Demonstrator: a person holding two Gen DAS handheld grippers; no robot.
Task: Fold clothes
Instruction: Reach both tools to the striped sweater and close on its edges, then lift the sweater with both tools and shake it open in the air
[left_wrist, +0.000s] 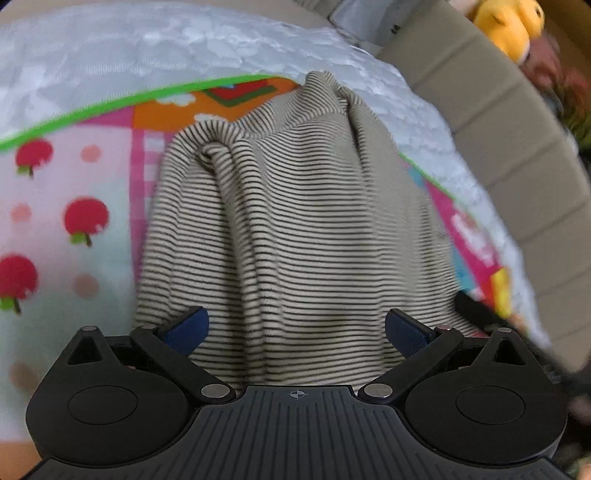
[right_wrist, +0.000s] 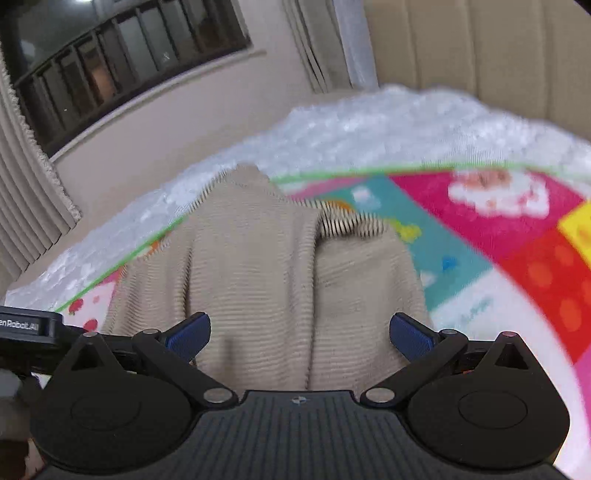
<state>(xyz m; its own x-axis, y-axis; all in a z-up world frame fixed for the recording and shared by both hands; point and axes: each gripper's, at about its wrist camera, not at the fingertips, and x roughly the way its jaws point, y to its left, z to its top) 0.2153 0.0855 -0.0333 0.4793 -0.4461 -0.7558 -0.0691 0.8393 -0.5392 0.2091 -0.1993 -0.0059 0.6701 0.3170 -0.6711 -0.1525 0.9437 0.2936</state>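
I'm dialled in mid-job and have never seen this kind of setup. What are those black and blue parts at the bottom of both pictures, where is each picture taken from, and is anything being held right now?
There is no robot arm: a person carries a two-finger gripper in each hand, each with a fisheye camera looking forward along its fingers. The black frame and blue pads are the gripper itself.

The left wrist view shows the left gripper; the right wrist view shows the right gripper.

Both look down at a beige striped garment, rumpled, lying on a colourful play mat spread over a white textured cover.

Both grippers are open, their pads standing apart over the cloth. Nothing is held.
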